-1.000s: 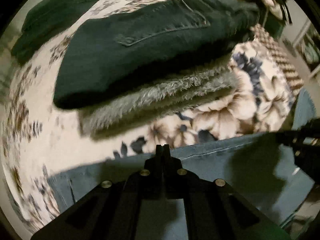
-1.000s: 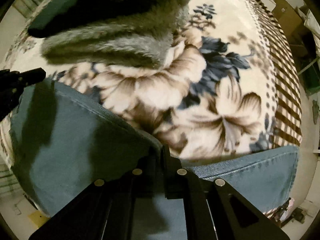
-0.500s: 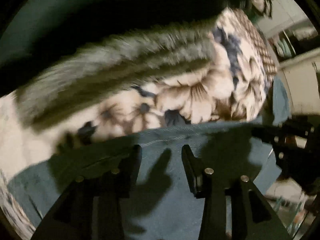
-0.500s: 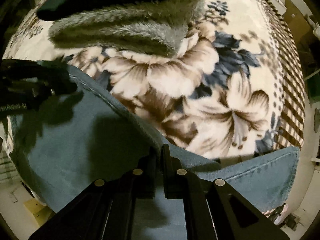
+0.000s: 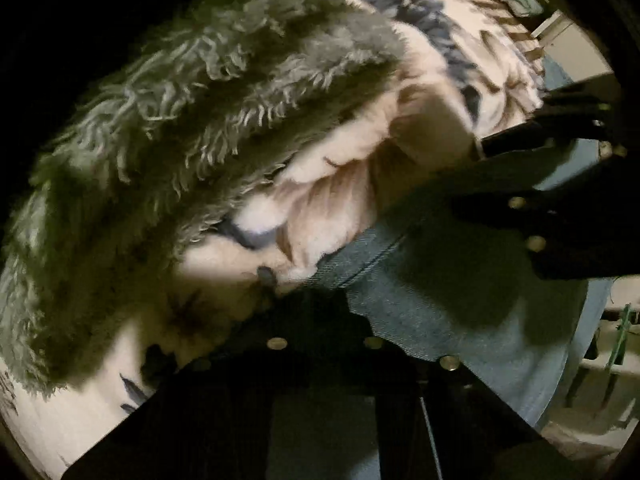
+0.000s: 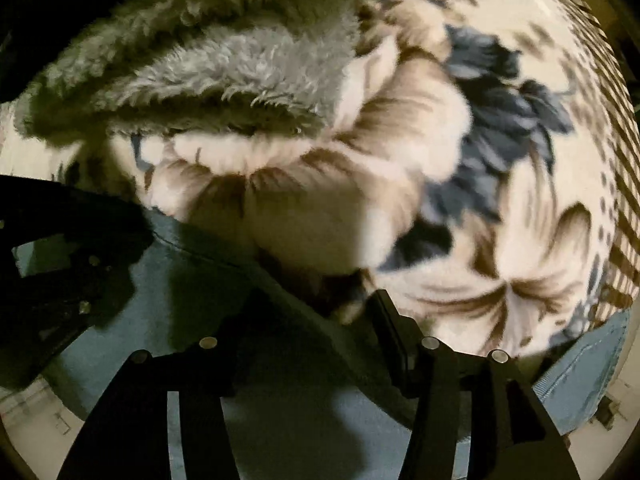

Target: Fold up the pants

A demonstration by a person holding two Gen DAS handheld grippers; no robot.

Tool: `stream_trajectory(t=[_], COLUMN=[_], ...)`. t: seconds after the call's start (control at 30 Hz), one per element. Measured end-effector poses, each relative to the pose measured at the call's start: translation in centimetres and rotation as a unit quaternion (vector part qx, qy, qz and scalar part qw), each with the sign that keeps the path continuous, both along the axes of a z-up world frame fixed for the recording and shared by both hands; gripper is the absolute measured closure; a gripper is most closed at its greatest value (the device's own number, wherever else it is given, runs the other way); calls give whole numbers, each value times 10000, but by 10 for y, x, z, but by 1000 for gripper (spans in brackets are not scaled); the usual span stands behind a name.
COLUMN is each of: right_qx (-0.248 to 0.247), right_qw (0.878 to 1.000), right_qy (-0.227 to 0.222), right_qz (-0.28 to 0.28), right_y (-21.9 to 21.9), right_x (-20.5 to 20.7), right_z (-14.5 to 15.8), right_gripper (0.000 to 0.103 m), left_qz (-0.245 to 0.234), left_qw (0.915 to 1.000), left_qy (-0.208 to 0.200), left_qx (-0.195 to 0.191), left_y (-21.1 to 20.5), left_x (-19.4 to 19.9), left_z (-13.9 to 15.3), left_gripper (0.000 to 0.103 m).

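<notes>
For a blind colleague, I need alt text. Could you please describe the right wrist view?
The right gripper, jaws just opened, hangs over the edge of blue jeans lying on a flowered blanket. The left gripper reaches in from the left edge, and a folded grey fluffy cloth lies behind.

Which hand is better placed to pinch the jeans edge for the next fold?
Probably the right: its tongs have just been opening and now straddle the edge of the jeans. The left tongs are shut and would need reopening first.
</notes>
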State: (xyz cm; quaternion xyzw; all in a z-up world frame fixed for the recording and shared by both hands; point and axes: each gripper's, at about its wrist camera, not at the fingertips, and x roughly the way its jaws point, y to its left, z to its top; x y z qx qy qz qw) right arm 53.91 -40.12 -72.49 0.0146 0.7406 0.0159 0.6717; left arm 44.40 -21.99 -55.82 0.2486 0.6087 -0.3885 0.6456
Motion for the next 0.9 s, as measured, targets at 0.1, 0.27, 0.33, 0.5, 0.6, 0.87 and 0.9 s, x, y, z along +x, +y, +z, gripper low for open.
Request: stream_trajectory(t=[0.1,0.27,0.33,0.5,0.6,0.87,0.9], right_qx=[81,115,153,272,384,550,581], right_qw=[9999,9996,9992,9974,9964,9969,9970], right_qy=[-105,-245,-357,-651,-739,-550,-510], right_qz=[53,-30,-72,-169,-139,87,100], right_y=[7,13,21,21,27,62,65], right_x=[1,-7,-25,-72,-112,-205,-217], right_z=[3,24,41,81,100,102,100], right_gripper=[81,95,96,98,98,98,98], left_qz=[294,499,593,1032,1397,2514,2668], left_qw=[9991,9963,9949,9895,9849,9645,9606], left_qy=[-7,-284,-386,-426,-384,173,234], left_qx=[-318,-633,-717,-917,-946,-790,-738], left_y=[13,22,25,50,68,110,116], left_x=[-3,-28,-36,-62,-86,-160,-174], left_z=[12,49,62,93,106,101,97], left_gripper=[100,101,101,103,103,103,103])
